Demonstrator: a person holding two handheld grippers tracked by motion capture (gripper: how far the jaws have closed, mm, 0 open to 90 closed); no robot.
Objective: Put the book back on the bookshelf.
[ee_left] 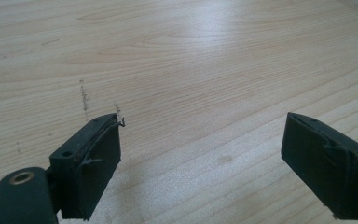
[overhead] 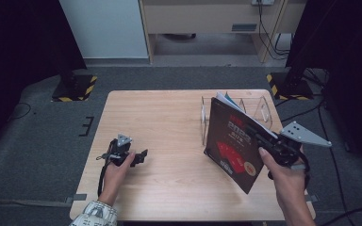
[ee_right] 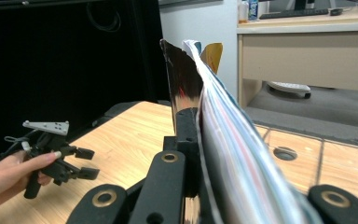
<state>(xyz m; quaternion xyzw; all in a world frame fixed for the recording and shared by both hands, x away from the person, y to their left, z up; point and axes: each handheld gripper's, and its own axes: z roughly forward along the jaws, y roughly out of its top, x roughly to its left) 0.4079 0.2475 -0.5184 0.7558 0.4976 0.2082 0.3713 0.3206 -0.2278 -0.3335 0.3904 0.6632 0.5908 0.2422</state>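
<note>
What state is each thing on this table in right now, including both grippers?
Magazine: lifted off the table, held upright and tilted, clamped at its edge.
Right gripper: shut on the magazine.
Left gripper: open, nothing between its jaws, low over the table.
Clear file rack: upright on the table behind the magazine; contents unclear.
Table: bare wood in the middle.

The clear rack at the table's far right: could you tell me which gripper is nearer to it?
Right. The right gripper holds the magazine just in front of the rack; the left gripper rests across the table, open.
</note>
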